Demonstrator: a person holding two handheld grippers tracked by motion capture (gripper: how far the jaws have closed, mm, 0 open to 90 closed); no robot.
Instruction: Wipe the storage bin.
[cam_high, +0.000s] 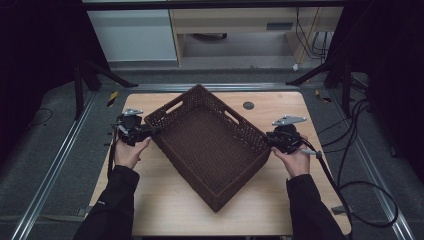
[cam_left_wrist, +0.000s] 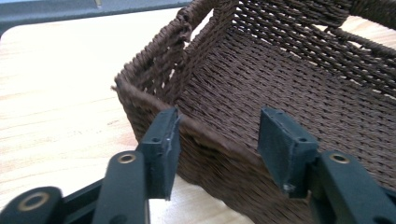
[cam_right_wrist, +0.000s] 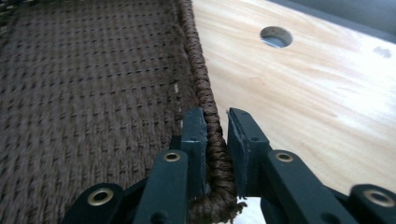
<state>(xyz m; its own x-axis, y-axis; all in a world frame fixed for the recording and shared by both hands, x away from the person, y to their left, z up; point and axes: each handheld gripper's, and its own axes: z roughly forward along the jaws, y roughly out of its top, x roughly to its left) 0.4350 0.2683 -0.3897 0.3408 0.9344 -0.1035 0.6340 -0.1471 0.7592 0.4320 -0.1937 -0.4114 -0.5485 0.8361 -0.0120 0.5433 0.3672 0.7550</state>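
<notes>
High view: brown woven basket sits turned diagonal on the wood table, one corner pointing toward the person. Left gripper is at the basket's left corner, jaws pointing at the rim, w/ the left hand just behind and below it. Right gripper is at the opposite, right corner, right hand behind it. Grey plate rides on top of the right gripper, cable trails back off the table edge. A small round hole in the table lies just beyond the basket, fwd of the right gripper.

Left gripper view: left gripper has jaws spread wide. Basket rim runs across right in front of them, corner of the basket slightly left of the left jaw. Pads stand one either side of a stretch of rim, apart from each other; no squeeze on the weave visible.

Right gripper view: right gripper jaws are drawn close together w/ the basket rim between them, one pad inside the basket, the other outside over the table. Rim pinched at the corner. Hole lies ahead and right of the jaws.
</notes>
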